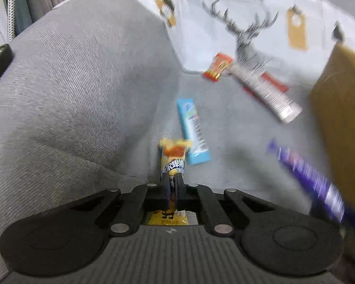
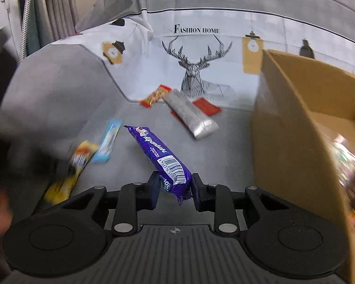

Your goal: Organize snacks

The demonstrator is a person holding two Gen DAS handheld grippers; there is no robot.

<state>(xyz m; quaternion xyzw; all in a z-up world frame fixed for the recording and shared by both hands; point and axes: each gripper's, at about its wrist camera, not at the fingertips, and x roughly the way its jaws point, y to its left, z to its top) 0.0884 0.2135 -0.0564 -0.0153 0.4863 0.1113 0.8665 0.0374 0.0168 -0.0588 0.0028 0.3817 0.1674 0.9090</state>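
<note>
My left gripper [image 1: 172, 184] is shut on a yellow snack bar [image 1: 174, 156], which sticks out ahead of the jaws over the grey sofa seat [image 1: 224, 142]. My right gripper [image 2: 174, 189] is shut on a purple chocolate bar [image 2: 157, 151], held above the seat; that purple bar [image 1: 307, 172] shows blurred at the right of the left wrist view. A light blue bar [image 1: 193, 130] lies on the seat just beyond the yellow one. Farther back lie a silver packet [image 2: 191, 116], a red and gold bar [image 2: 155, 97] and a flat red packet [image 2: 206, 106]. The yellow snack bar [image 2: 68, 172] appears blurred at the left.
An open cardboard box [image 2: 295, 130] stands on the seat at the right, with several snacks dimly visible inside. A grey armrest cushion [image 1: 71, 82] rises on the left. A white cloth with a deer print [image 2: 196, 71] covers the sofa back.
</note>
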